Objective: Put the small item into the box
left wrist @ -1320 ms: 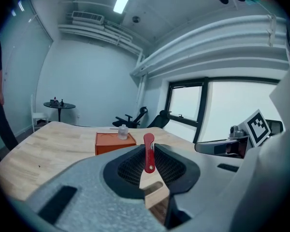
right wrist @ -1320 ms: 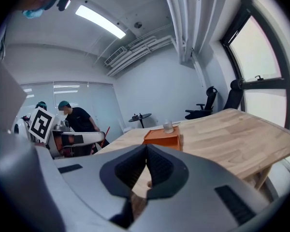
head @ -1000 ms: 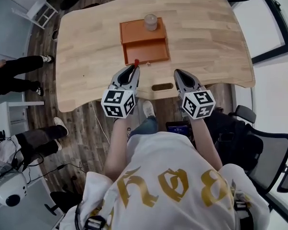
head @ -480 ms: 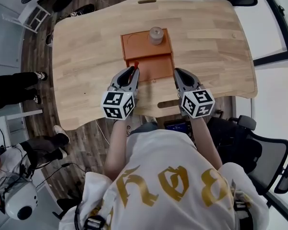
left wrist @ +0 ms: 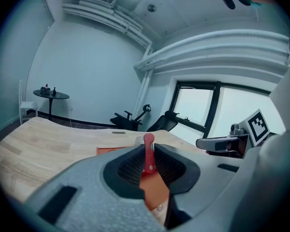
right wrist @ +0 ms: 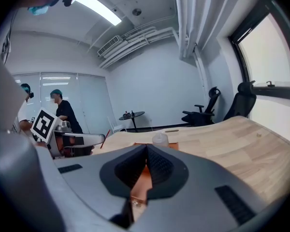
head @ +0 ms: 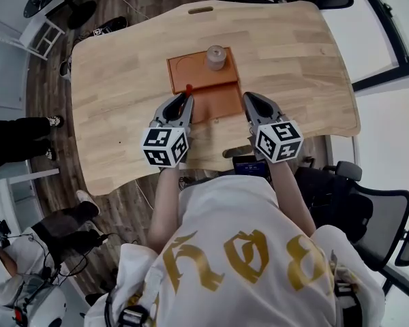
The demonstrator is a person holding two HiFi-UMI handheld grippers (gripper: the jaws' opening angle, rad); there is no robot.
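In the left gripper view, the left gripper (left wrist: pixel 148 151) is seen closed on the small red item (left wrist: pixel 148 161), a thin strip pinched between the two jaw pads. Its long axis is set roughly in line with the jaws, and its rounded free end is carried just past the tips, towards the far side of the table (head: pixel 123 80). In the right gripper view, the right gripper (right wrist: pixel 146 149) is shown with its jaws brought together and nothing between them. Compared with a second ago, both grippers have been carried forward: the left gripper (head: pixel 186 95), then at the near edge of the box (head: pixel 221 107), is now held over the box's left part, with the small red item (head: pixel 188 88) at about the step between its two sections. The right gripper (head: pixel 249 99) is now placed at the box's right edge. The orange box is made up of a far flat section and a near shallow tray. A small pale jar (head: pixel 215 58) stands upright on the far section.
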